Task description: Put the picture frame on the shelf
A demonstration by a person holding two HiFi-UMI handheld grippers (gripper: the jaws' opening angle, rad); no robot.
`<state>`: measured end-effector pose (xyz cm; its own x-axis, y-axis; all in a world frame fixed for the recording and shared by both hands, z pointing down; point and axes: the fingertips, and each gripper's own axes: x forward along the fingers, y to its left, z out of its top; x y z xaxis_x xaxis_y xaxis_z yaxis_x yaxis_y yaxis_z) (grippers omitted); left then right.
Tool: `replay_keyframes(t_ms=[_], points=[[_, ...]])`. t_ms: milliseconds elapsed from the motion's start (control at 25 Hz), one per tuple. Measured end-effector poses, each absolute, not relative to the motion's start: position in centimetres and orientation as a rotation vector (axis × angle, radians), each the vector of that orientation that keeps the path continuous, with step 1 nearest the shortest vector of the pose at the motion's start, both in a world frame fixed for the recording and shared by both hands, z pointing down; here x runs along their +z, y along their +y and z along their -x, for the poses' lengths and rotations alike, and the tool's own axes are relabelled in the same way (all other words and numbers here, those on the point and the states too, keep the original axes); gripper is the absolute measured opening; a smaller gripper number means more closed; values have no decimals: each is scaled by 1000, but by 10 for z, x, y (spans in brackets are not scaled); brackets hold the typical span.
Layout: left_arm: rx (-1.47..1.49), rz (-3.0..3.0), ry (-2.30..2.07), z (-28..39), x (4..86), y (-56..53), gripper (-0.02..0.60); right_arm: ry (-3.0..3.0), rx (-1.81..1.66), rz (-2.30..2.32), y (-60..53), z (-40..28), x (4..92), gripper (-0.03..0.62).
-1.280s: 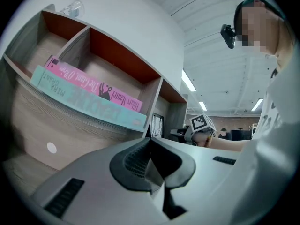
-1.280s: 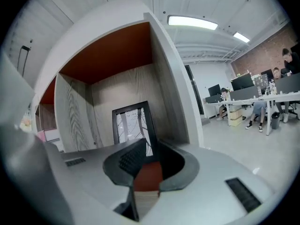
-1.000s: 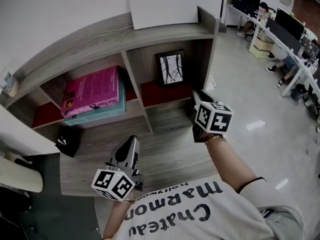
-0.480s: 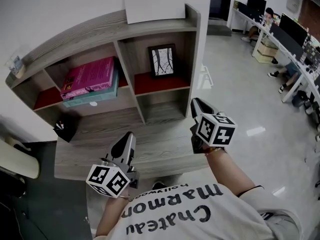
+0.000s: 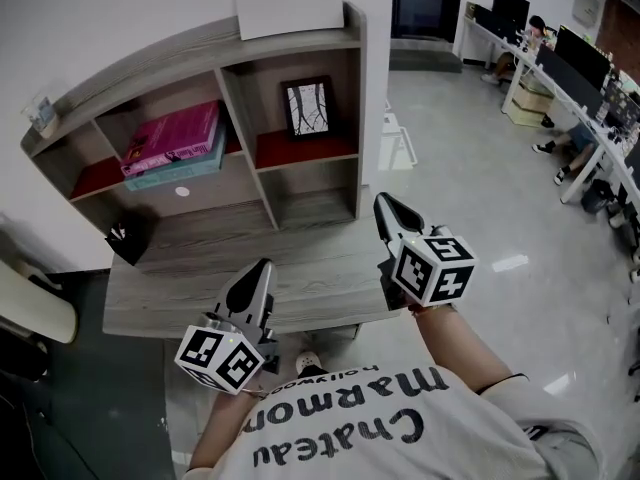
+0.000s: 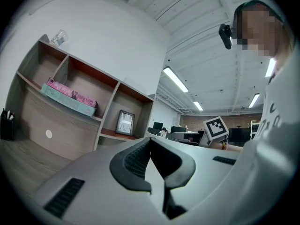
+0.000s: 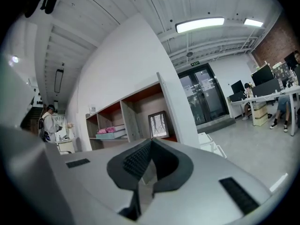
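The black picture frame (image 5: 308, 107) stands upright in the upper right compartment of the wooden shelf unit (image 5: 237, 118), on its red liner. It also shows in the left gripper view as the picture frame (image 6: 124, 123) and in the right gripper view as the picture frame (image 7: 158, 124). My left gripper (image 5: 261, 268) is shut and empty over the desk's front edge. My right gripper (image 5: 384, 201) is shut and empty too, held off the desk's right front corner, well short of the shelf.
Pink and teal books (image 5: 172, 140) lie in the upper left compartment. A black pen holder (image 5: 124, 240) stands at the desk's left end (image 5: 180, 288). A white board (image 5: 290, 6) tops the shelf. Office desks with monitors and seated people (image 5: 560, 58) fill the right side.
The view has pulled back from the shelf. Both grippers have come back toward my body, away from the shelf; the right one's jaws have closed. The frame stays in its compartment.
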<state>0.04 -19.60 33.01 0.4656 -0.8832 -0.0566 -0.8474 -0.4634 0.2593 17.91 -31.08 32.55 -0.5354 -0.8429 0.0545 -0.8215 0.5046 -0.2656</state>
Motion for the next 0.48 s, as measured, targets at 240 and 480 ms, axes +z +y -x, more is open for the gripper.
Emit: replay_keyframes(t_ms=[240, 480], points=[[-275, -2503, -1531, -12, 336, -164, 17, 2652, -387, 1424, -278, -190, 324, 8], [-289, -2483, -1565, -18, 340, -138, 17, 2660, -397, 1428, -251, -202, 335, 8]])
